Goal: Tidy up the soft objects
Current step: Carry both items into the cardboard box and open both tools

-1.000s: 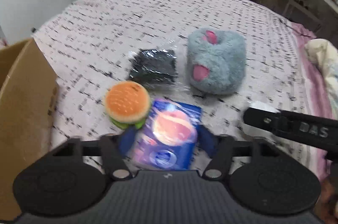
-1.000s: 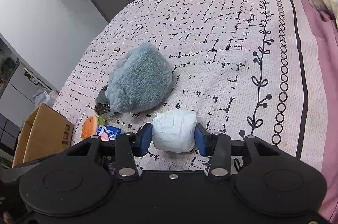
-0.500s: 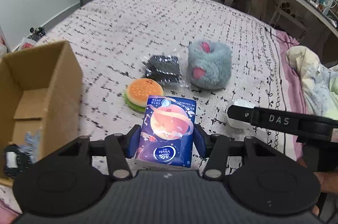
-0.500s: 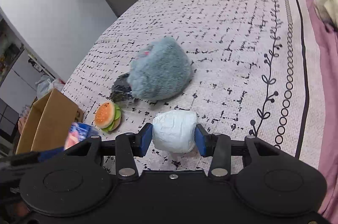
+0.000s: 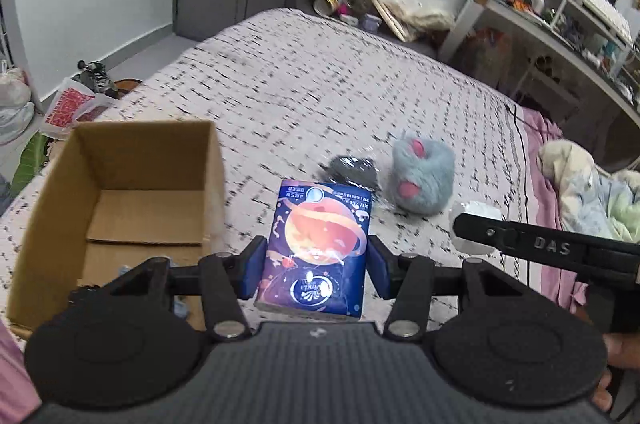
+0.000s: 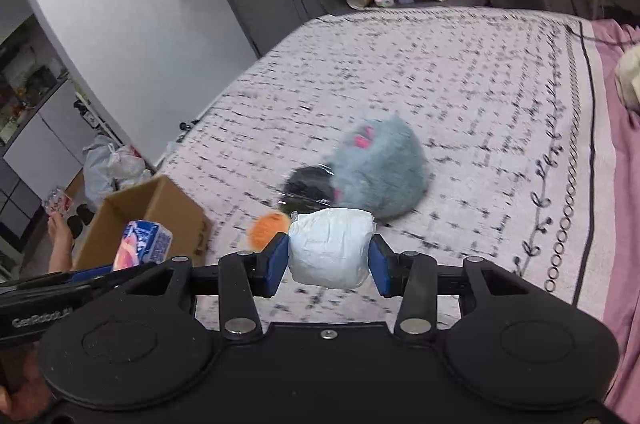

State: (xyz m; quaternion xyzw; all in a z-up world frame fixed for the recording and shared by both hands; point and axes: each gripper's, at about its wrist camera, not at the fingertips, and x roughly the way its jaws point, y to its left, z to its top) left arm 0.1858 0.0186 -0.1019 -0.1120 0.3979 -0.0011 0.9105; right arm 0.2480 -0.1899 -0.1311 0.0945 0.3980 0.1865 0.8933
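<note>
Left wrist view: the left gripper [image 5: 316, 266] is clamped on the tissue pack [image 5: 316, 248], long axis pointing straight ahead. The open cardboard box [image 5: 120, 184] sits just to its left, so I'd guess that's the drop spot.

Right wrist view: the right gripper [image 6: 330, 266] is squeezing a white soft bundle [image 6: 330, 248] above the bedspread [image 6: 480, 84]. The box [image 6: 160, 216] is farther off to its left; the left one's nearer.

Left hand-held gripper [image 5: 316, 266] and right hand-held gripper [image 6: 330, 262], both raised, jaws clamped on loads.
</note>
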